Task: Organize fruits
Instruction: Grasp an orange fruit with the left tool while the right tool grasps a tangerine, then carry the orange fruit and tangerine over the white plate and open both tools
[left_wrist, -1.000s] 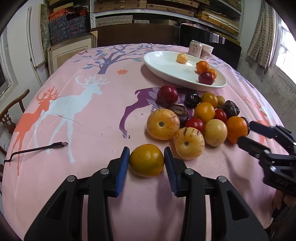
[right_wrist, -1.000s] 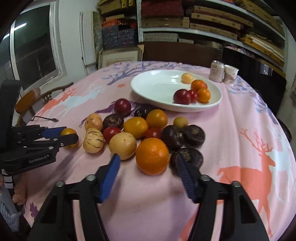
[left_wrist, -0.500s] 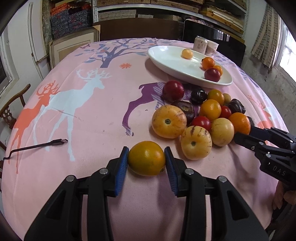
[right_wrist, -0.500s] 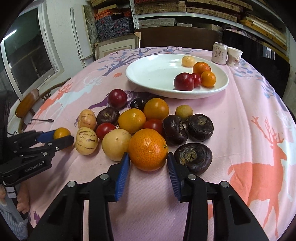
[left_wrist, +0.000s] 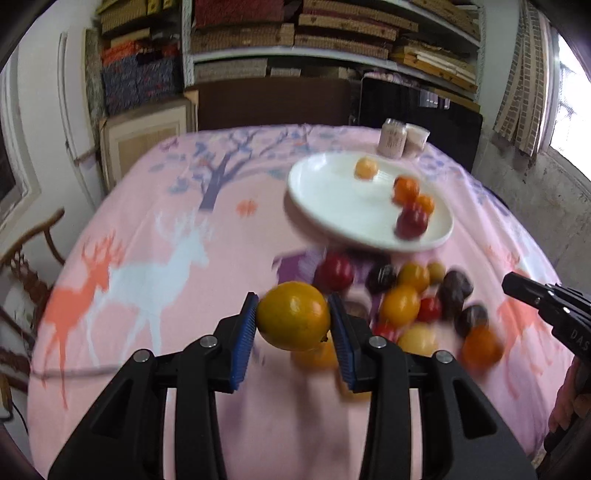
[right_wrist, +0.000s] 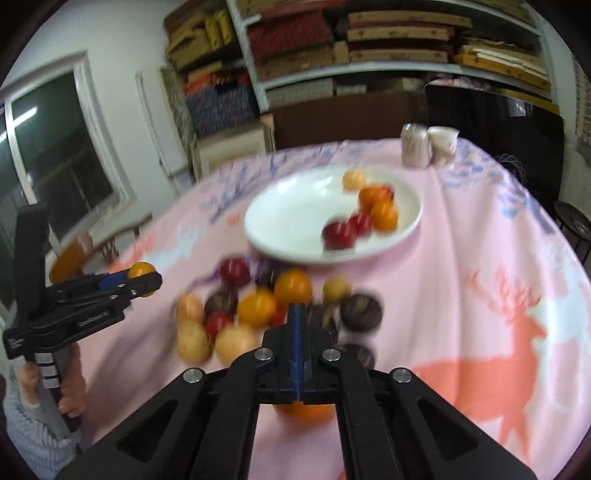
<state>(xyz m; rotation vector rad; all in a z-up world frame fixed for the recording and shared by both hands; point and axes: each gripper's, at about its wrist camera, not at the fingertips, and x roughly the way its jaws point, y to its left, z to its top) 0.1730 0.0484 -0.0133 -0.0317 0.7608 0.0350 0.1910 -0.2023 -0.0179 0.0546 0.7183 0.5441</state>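
My left gripper (left_wrist: 293, 317) is shut on a yellow-orange fruit (left_wrist: 293, 315) and holds it above the pink tablecloth; in the right wrist view the left gripper (right_wrist: 142, 282) shows at the left with the fruit (right_wrist: 140, 269). My right gripper (right_wrist: 297, 314) has its jaws closing right down, blue pads together, nothing between them. An orange (right_wrist: 304, 411) lies on the cloth beneath its fingers; in the left wrist view the orange (left_wrist: 480, 349) lies below the right gripper (left_wrist: 511, 282). A pile of mixed fruit (left_wrist: 402, 306) lies before a white plate (left_wrist: 332, 206) that holds several fruits.
A can (left_wrist: 392, 137) and a paper cup (left_wrist: 416, 137) stand behind the plate. A wooden chair (left_wrist: 33, 258) is off the table's left edge. Shelves fill the back wall. A person's hand (right_wrist: 70, 391) grips the left tool's handle.
The left gripper has risen with the yellow-orange fruit off the cloth. The right jaws closed from around the orange to pad on pad, and the orange now lies under them.
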